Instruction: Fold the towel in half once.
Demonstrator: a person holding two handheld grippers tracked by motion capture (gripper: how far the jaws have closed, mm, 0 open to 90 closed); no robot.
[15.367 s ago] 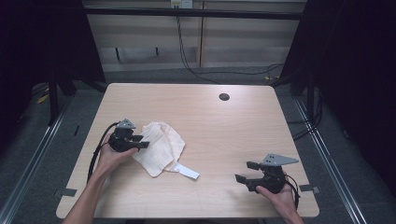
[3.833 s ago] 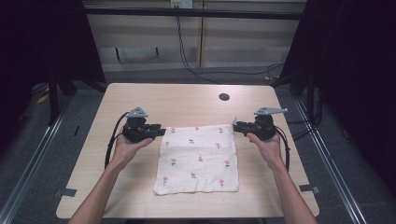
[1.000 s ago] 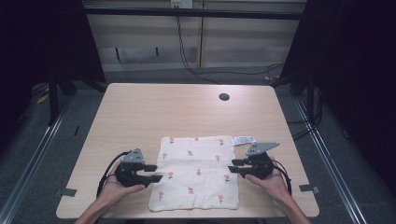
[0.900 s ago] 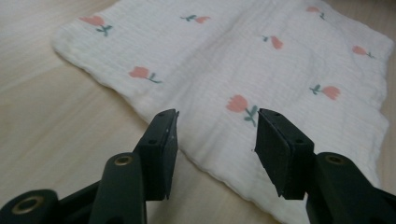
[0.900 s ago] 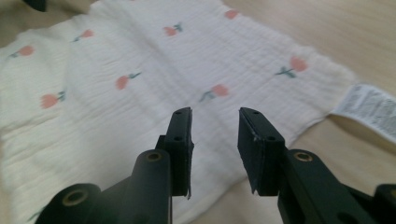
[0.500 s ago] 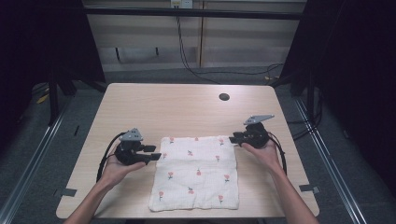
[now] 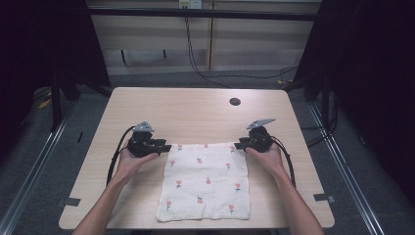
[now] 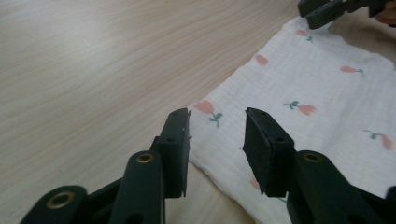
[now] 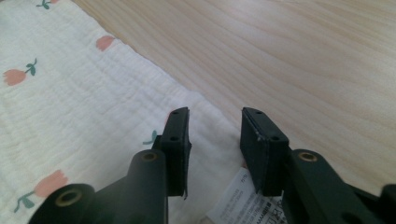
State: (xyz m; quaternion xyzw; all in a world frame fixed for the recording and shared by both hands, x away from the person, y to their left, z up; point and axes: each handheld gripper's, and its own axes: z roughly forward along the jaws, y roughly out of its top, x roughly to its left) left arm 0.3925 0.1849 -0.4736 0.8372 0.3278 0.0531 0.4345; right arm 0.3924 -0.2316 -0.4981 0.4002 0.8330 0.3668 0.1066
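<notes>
Floral cloth [image 7: 205, 181] lies flat at the table's [image 7: 195, 112] near centre. Left gripper [image 7: 165, 146] and right gripper [image 7: 238, 145], jaws parted and empty, flank its far corners. Light, limp muslin: best pinched at corners.

Even overhead light on table [image 7: 195, 112], dark surroundings; close views soft, blurred far off.

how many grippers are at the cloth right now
2. The left gripper sits at the far left corner of the cloth; the right gripper sits at its far right corner.
</notes>
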